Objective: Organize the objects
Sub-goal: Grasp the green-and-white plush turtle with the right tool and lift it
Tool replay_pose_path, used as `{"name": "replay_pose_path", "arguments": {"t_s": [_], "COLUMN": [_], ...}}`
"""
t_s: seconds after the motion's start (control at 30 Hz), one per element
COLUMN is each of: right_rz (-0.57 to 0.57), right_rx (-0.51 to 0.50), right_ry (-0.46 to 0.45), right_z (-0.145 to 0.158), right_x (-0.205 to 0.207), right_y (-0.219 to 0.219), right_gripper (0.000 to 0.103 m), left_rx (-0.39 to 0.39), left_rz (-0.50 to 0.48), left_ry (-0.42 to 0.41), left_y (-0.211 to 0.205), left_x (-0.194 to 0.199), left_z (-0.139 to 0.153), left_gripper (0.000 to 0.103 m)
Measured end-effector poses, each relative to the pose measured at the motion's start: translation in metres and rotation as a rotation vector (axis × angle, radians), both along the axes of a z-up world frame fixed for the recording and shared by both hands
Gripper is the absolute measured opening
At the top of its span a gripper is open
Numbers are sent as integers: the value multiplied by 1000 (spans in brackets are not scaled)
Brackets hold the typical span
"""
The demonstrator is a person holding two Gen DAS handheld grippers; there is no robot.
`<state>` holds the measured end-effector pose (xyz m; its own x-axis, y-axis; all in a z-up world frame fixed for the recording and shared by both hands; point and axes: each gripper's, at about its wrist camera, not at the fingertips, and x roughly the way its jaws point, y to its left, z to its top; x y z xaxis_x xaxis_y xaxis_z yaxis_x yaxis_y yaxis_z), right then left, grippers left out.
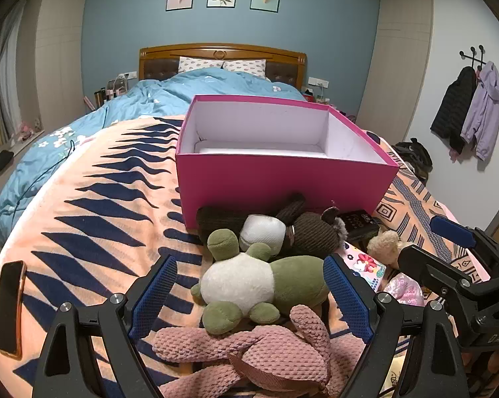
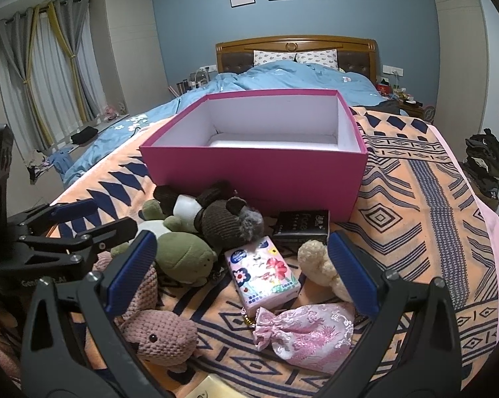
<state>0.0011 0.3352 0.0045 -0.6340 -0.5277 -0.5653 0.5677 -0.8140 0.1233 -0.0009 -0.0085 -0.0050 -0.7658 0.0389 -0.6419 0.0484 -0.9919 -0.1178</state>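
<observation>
An open, empty pink box point(image 1: 282, 182) point(image 2: 256, 175) stands on the bed. In front of it lies a pile: a green turtle plush point(image 1: 259, 282) point(image 2: 179, 252), a brown mouse plush point(image 1: 302, 232) point(image 2: 222, 219), a pink knitted plush point(image 1: 249, 348) point(image 2: 159, 328), a cream plush point(image 1: 383, 247) point(image 2: 319, 265), a flowered tissue pack point(image 2: 262, 275), a black pack point(image 2: 300, 227) and a pink brocade pouch point(image 2: 305, 335). My left gripper point(image 1: 249, 295) is open around the turtle. My right gripper point(image 2: 246, 272) is open above the tissue pack.
A phone point(image 1: 9, 308) lies on the orange patterned blanket point(image 1: 83, 232) at the left. A blue duvet point(image 1: 166, 96) and pillows lie behind the box. Coats point(image 1: 468, 112) hang on the right wall. Curtains point(image 2: 43, 66) are at the left.
</observation>
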Motion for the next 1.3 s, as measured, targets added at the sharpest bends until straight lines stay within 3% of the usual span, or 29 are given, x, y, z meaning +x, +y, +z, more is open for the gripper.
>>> {"name": "replay_pose_path", "arguments": {"t_s": [0.47,0.8,0.93,1.0,1.17,1.3], "right_rz": [26,118,178,219,267,283], "right_rx": [-2,-17,-13,-23,-15,-17], "right_ry": [-15,-107,-168,-209,-302,-348], "right_z": [-1,-12,-21,-27,-42,-50], "right_x": [0,-7,-13,-17,-32,-41], "right_y": [-1,-6,-17,-25,-42,-50], "right_gripper": [103,102,95,84,70,64], "left_rx": [-4,35,95,107,145,187], "left_rz": [-2,-13,-68,-96,-155,-192], "left_ry": [0,-56,-85,-98,-134,-186], "left_y": [2,-29,-37,-38,-38,-39], "left_x": [0,-1,-5,-8,-14,-21], "left_z": [0,-14,-22,-26,-36,-47], "left_gripper": [92,92,91,90,86,70]}}
